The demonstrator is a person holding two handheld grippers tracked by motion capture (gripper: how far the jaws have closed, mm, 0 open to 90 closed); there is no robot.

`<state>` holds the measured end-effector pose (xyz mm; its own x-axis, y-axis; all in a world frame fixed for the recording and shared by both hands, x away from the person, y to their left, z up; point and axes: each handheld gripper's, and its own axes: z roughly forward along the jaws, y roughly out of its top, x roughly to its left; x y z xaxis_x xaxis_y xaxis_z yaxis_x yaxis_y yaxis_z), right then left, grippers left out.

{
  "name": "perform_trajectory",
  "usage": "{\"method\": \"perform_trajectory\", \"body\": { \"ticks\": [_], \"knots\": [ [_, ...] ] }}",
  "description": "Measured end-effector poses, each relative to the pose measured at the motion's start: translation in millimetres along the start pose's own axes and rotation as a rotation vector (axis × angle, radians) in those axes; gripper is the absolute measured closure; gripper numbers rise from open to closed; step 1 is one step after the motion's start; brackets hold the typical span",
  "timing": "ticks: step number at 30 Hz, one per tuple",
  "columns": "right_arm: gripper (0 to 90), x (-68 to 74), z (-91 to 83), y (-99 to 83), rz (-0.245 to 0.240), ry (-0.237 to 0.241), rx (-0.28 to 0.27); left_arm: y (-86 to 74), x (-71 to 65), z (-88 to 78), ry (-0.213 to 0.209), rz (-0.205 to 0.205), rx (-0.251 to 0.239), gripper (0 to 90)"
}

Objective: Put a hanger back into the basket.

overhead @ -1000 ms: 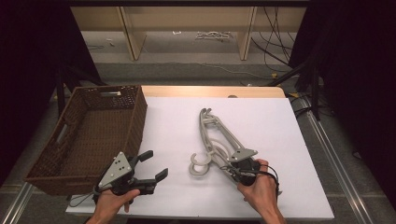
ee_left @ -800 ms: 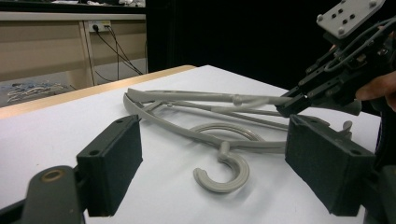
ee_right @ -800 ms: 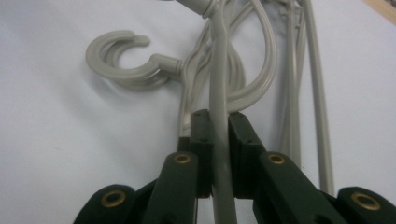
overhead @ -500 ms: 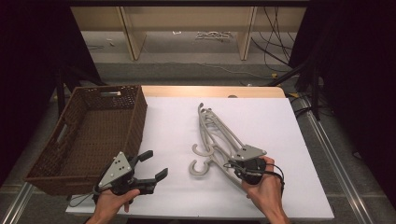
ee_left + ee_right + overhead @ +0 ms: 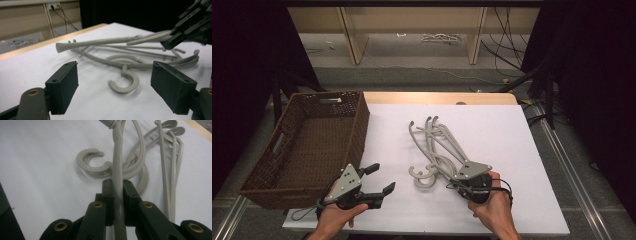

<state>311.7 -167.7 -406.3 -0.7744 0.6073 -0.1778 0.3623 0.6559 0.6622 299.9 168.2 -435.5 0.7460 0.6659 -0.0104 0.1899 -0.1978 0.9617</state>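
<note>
While the right gripper [image 5: 460, 184] pinches one arm of a grey hanger [image 5: 117, 167] tight, the rest of the hangers [image 5: 437, 145] lie tangled on the white table [image 5: 512, 135], right of the wicker basket [image 5: 312, 145]. Left gripper [image 5: 379, 180], jaws spread w/ nothing between, hovers just right of the basket. Best to lift slow & level so hooks don't snag neighbours; left could pin the pile.

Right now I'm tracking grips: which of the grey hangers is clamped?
The topmost hanger, its arm pinched between the right gripper pads; the other hangers lie loose underneath.
</note>
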Motion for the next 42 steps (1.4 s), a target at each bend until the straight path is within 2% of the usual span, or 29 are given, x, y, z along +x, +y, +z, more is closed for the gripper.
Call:
{"method": "perform_trajectory", "body": {
  "ticks": [2, 5, 10, 15, 18, 19, 20, 21, 25, 29, 32, 37, 38, 39, 42],
  "knots": [
    [82.5, 1.7, -0.1, 0.4, -0.012, 0.013, -0.002, 1.1, -0.4, 4.5, 0.0, 0.011, 0.003, 22.1],
    [82.5, 3.9, -1.7, 2.3, -0.039, 0.045, -0.003, 3.2, -2.5, 11.5, 0.007, 0.097, 0.041, 22.8],
    [82.5, 6.1, -6.0, 4.7, -0.041, 0.061, -0.011, 3.5, -3.6, 31.4, 0.011, 0.194, 0.078, 22.3],
    [82.5, 8.2, -9.1, 6.4, -0.052, 0.08, -0.013, 4.9, -4.1, 47.4, 0.001, 0.219, 0.099, 21.3],
    [82.5, 9.3, -7.9, 6.2, -0.063, 0.086, -0.021, 5.0, -5.8, 54.0, -0.014, 0.248, 0.1, 20.6],
    [82.5, 11.1, -8.0, 6.2, -0.057, 0.092, -0.013, 5.2, -6.4, 55.7, -0.017, 0.263, 0.098, 20.4],
    [82.5, 10.8, -8.7, 6.5, -0.07, 0.111, -0.003, 4.7, -7.5, 57.2, -0.02, 0.261, 0.097, 19.9],
    [82.4, 12.4, -8.0, 6.5, -0.073, 0.103, -0.008, 5.1, -7.1, 58.0, -0.022, 0.283, 0.097, 19.8],
    [82.4, 16.3, -6.5, 7.6, -0.098, 0.132, -0.003, 5.0, -6.4, 60.9, -0.025, 0.319, 0.092, 20.0],
    [82.4, 19.0, -5.9, 8.3, -0.108, 0.159, -0.001, 6.8, -6.7, 62.1, -0.064, 0.374, 0.086, 22.2],
    [82.4, 21.1, -5.7, 8.8, -0.122, 0.177, 0.003, 7.9, -7.4, 62.4, -0.087, 0.439, 0.101, 24.9],
    [82.4, 22.7, -5.1, 9.4, -0.123, 0.199, 0.004, 6.8, -9.2, 64.8, -0.127, 0.475, 0.135, 29.2],
    [82.4, 22.8, -5.4, 9.6, -0.129, 0.215, 0.011, 6.4, -9.1, 65.7, -0.132, 0.474, 0.136, 30.9],
    [82.4, 23.2, -4.6, 9.4, -0.134, 0.213, 0.002, 6.4, -8.6, 66.6, -0.139, 0.473, 0.148, 32.1],
    [82.4, 24.3, -4.7, 10.2, -0.143, 0.233, 0.006, 7.1, -6.6, 68.1, -0.182, 0.507, 0.168, 43.6]
  ]
}}
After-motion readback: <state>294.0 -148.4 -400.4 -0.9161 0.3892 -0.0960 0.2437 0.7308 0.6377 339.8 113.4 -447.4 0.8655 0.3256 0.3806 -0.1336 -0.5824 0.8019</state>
